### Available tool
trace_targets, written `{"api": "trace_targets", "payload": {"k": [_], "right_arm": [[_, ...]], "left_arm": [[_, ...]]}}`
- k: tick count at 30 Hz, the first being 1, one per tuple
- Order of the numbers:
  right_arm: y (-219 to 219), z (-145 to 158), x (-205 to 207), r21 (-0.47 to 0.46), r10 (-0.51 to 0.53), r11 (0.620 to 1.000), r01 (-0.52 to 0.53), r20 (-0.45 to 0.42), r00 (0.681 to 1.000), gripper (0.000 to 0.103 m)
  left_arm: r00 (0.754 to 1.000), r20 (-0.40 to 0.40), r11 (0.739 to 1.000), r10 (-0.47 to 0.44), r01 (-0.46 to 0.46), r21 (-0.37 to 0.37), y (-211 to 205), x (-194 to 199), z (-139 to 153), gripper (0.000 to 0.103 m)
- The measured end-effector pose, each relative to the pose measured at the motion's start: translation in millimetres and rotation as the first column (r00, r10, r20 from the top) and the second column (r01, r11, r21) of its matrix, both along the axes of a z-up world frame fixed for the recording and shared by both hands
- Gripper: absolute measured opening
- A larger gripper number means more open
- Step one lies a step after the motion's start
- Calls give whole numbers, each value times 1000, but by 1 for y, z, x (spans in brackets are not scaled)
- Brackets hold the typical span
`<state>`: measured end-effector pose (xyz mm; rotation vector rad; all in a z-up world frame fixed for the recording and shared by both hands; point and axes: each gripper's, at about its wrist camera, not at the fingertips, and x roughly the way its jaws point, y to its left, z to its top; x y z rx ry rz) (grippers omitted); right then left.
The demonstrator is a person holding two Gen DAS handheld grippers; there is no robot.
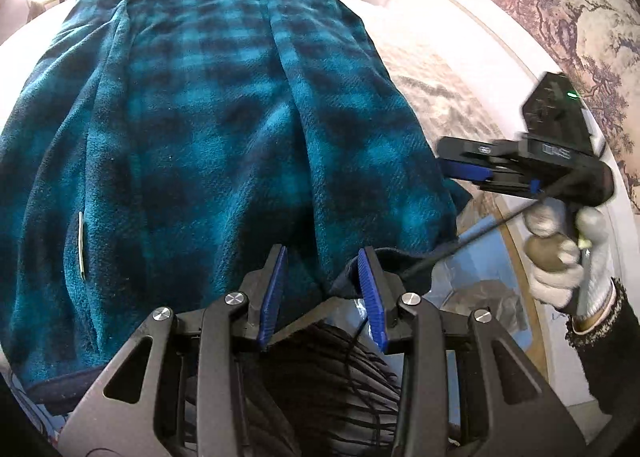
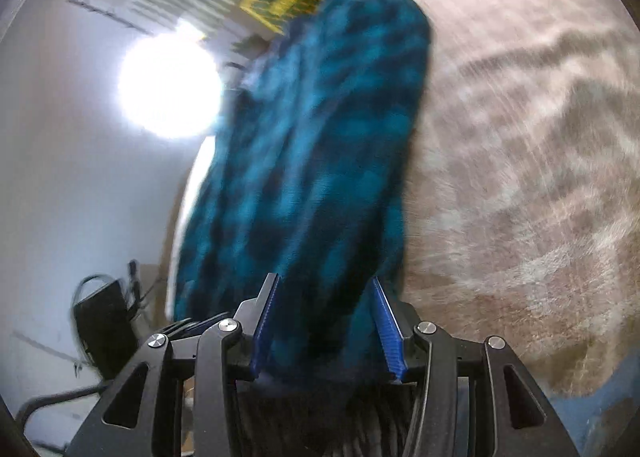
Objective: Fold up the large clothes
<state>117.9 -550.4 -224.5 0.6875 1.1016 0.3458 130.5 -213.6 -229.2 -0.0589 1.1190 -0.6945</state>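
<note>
The teal plaid fleece garment fills the left and centre of the left wrist view, spread on the pale patterned surface. At bottom centre the left gripper sits partly open, hem between its fingers; whether it pinches is unclear. At right, the right gripper, partly open around bunched fleece, seems mid-fold; next, carry both edges together.

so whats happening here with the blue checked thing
A person is folding a teal plaid fleece garment spread on a patterned table, with a handheld gripper in each hand. The left gripper sits at the near hem with fabric between its fingers, which are apart. The right gripper, held in a white-gloved hand, has fabric bunched between its fingers at the garment's right edge. Its view is blurred.
</note>
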Motion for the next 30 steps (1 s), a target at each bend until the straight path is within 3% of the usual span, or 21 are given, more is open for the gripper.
{"api": "trace_targets", "payload": {"k": [2, 5, 9, 14, 16, 18, 24, 27, 30], "right_arm": [[0, -8, 8, 43, -14, 999, 15, -15, 1000, 35], [10, -4, 14, 26, 4, 1000, -4, -5, 1000, 4], [17, 29, 7, -135, 48, 990, -40, 57, 997, 0], [-6, 37, -4, -158, -5, 987, 14, 56, 998, 0], [-12, 36, -11, -110, -10, 994, 16, 49, 999, 9], [-19, 40, -19, -64, -21, 998, 25, 58, 998, 35], [-35, 87, -68, -101, -3, 995, 28, 236, 972, 38], [-38, 109, -93, -167, 15, 985, 40, 315, 949, 54], [-50, 124, -107, -178, -16, 980, 93, 389, 921, 62]], "left_arm": [[1000, 0, 1000, -1, 1, 2, 1, 0, 0, 37], [1000, 3, 1000, -5, 5, 8, 0, -2, -1, 37], [1000, 10, 1000, -12, 12, 5, -1, -3, 1, 37], [999, 40, 1000, -6, 7, -22, 7, -8, 14, 37], [998, 55, 999, -7, 9, -32, 8, -8, 22, 37], [997, 83, 998, -3, 7, -56, 9, -8, 35, 37], [990, 141, 994, 3, 12, -105, -1, -5, 60, 37], [987, 158, 994, 0, 18, -112, -17, -5, 63, 37], [983, 178, 993, -48, 66, -97, -49, -11, 61, 37]]}}
